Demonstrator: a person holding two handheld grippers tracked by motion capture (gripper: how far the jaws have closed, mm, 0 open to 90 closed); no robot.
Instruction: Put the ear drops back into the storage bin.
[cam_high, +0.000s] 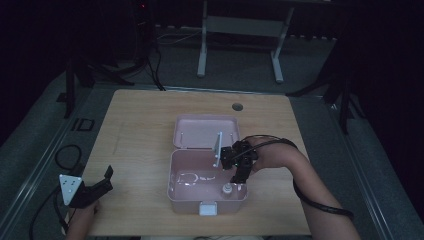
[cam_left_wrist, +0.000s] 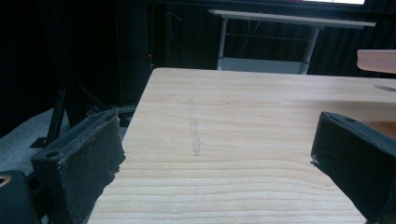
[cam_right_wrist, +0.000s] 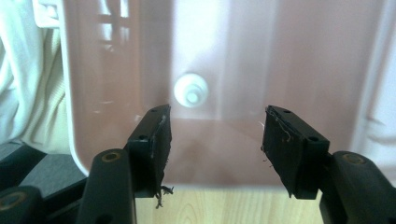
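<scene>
A pink plastic box (cam_high: 175, 192) stands open on the wooden table (cam_high: 140, 125), its lid (cam_high: 200, 131) leaning back behind it. A small white bottle (cam_high: 227, 189) stands inside near the front right corner; from above it looks like a round white cap (cam_right_wrist: 190, 90). My right gripper (cam_high: 240, 172) hovers over the box's right side, jaws open and pointing down at the pink box floor (cam_right_wrist: 280, 56) with nothing between them (cam_right_wrist: 215, 130). My left gripper (cam_high: 102, 181) rests open at the table's front left corner, facing bare wood (cam_left_wrist: 215, 140).
A white latch (cam_high: 207, 208) sits on the box's front wall. A round cable hole (cam_high: 237, 107) lies near the table's far edge. A white desk frame (cam_high: 240, 35) stands on the floor beyond. Cloth (cam_right_wrist: 23, 84) shows past the box's edge.
</scene>
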